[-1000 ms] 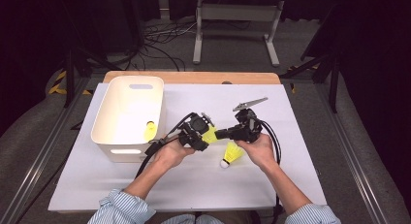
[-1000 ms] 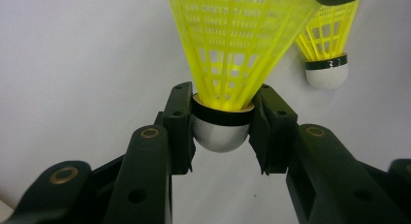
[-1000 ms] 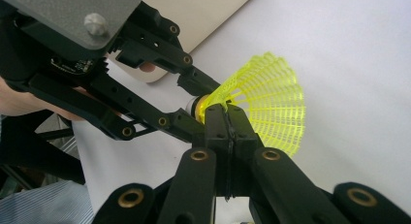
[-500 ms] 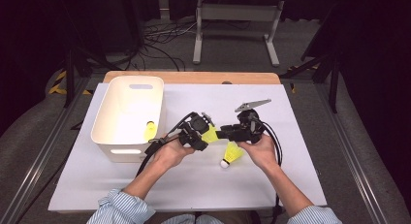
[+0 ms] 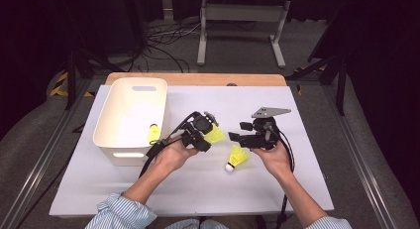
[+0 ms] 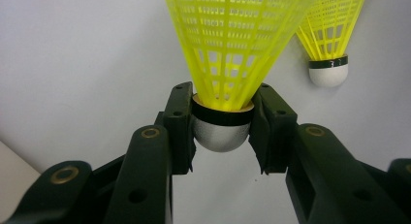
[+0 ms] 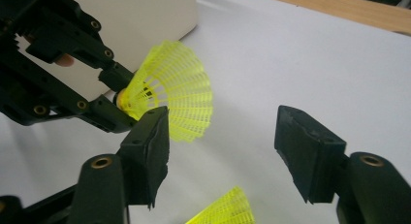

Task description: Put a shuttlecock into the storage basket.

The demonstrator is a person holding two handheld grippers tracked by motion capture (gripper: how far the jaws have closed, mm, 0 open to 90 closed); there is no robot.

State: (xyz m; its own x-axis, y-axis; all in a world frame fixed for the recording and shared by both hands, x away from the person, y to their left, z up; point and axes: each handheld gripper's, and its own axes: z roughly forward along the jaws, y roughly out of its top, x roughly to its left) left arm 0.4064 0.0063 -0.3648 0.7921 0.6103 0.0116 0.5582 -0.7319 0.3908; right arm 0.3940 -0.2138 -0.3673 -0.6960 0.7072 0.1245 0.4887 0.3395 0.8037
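Observation:
My left gripper [image 5: 209, 135] is shut on the white cork of a yellow shuttlecock [image 5: 216, 135], whose skirt points toward the right gripper. In the left gripper view both pads clamp the cork [image 6: 222, 132] under the yellow skirt [image 6: 232, 40]. My right gripper [image 5: 235, 137] faces it from the right. Its jaws have just been opening and now stand open [image 7: 223, 136] with nothing between the pads. The held skirt [image 7: 179, 98] sits just beyond its left jaw. A second yellow shuttlecock [image 5: 237, 157] lies on the table below the two grippers.
A white bin [image 5: 111, 125] stands at the left of the white table top [image 5: 247, 189], with a third yellow shuttlecock [image 5: 154, 133] inside by its right wall. Both forearms come in from the bottom edge. A wooden strip [image 5: 198, 79] runs along the far side.
The right gripper's jaws have opened, coming off the skirt of the shuttlecock that the left gripper holds. Both hands have kept their place.

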